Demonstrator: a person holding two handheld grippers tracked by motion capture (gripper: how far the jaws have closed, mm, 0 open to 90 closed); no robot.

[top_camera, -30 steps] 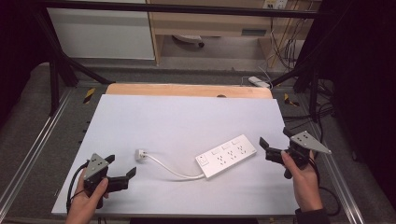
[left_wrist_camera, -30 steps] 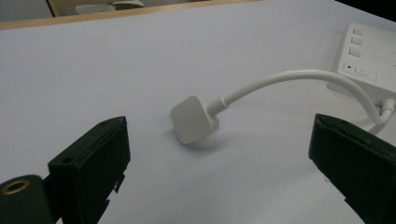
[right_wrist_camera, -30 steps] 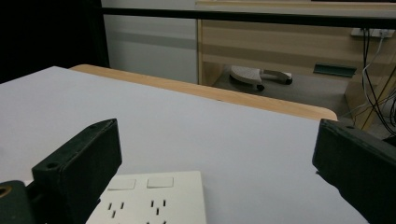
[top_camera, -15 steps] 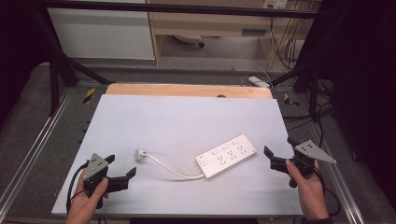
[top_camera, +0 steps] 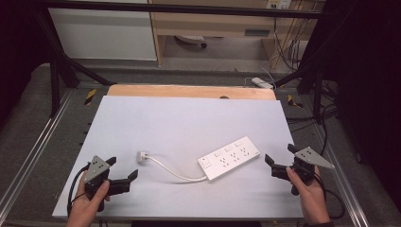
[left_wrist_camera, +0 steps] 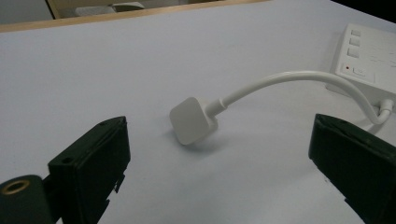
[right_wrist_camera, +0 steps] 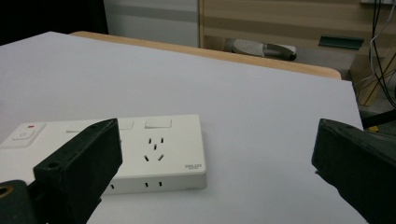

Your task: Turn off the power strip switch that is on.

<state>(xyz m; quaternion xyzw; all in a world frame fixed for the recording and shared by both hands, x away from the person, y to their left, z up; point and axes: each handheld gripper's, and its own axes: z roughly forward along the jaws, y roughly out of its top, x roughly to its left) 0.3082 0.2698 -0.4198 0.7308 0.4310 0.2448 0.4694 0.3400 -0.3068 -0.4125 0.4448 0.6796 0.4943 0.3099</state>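
Both grippers are being held with jaws spread, gripping nothing. The white plug, lying just ahead of the left gripper, is likely light and rigid, best pinched across its flat sides; the power strip is being faced by the right gripper.

Smooth white plastic power strip — matt tabletop — wooden edge.

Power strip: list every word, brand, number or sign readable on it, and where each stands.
Small grey brand mark on the power strip, at its near top corner below the socket holes: too blurred to read.
Faint print beside its switch in the left gripper view: too small to read.
No other text.
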